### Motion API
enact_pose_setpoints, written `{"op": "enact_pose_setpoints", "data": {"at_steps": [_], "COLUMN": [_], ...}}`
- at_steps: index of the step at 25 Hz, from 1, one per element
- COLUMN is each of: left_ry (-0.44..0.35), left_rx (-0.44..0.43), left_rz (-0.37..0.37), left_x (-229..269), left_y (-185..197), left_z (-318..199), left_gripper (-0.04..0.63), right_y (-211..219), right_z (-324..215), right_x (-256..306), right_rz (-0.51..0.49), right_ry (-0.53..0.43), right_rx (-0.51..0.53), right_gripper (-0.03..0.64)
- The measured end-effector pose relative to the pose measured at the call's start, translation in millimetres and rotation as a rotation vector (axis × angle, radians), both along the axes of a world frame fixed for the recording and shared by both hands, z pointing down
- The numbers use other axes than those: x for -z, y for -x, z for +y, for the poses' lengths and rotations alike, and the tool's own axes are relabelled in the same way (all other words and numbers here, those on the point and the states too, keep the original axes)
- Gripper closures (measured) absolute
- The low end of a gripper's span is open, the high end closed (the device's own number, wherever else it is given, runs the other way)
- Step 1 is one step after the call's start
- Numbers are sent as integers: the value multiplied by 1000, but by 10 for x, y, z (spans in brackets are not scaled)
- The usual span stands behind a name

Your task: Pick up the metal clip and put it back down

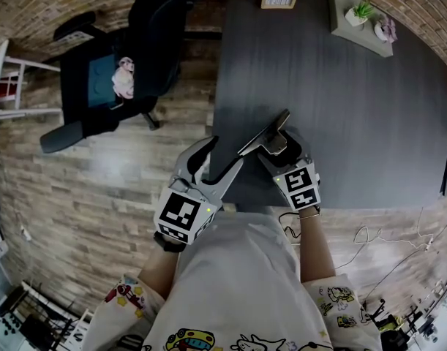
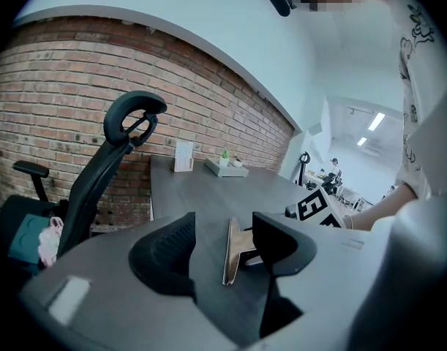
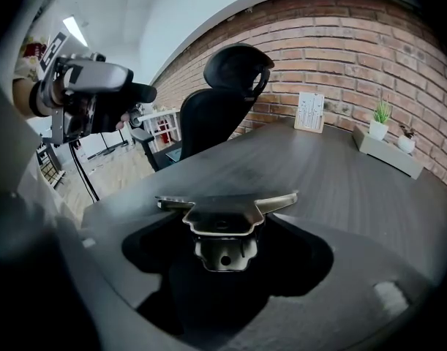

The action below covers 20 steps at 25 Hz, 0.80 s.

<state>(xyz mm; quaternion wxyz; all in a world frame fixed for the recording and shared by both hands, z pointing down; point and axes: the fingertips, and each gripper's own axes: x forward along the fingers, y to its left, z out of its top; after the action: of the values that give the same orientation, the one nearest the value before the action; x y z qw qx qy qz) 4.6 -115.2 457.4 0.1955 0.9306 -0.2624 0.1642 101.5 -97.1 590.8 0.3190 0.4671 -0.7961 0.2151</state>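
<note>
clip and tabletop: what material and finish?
The metal clip: looks like bare steel, silvery, semi-gloss, bright glints along its edges. The table: dark grey, matte, streaked wood grain; likely laminate, but solid wood can't be ruled out.

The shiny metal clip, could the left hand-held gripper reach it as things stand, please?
Probably yes: the left hand-held gripper is open with the shiny metal clip ahead, nothing between; but the right hand-held gripper is shut on its handles.

The metal clip [image 3: 223,221] looks smooth and glossy, the table [image 1: 355,108] matt dark woodgrain, the wall [image 2: 62,86] rough brick.
</note>
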Motion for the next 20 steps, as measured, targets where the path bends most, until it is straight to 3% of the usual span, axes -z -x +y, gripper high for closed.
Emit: {"op": "enact_pose_setpoints", "data": {"at_steps": [4, 20], "left_ry": [-1, -31], "left_rx": [7, 29], "left_rz": [1, 9], "left_x": [14, 116], "left_y": [21, 103], "left_z": [-9, -41], "left_gripper": [351, 354], "right_y": [-6, -80], "right_z": [-16, -79], "right_x": [18, 135], "right_rz": [0, 15], "right_ry": [-5, -9], "right_rx": [-2, -7], "right_gripper": [327, 333]}}
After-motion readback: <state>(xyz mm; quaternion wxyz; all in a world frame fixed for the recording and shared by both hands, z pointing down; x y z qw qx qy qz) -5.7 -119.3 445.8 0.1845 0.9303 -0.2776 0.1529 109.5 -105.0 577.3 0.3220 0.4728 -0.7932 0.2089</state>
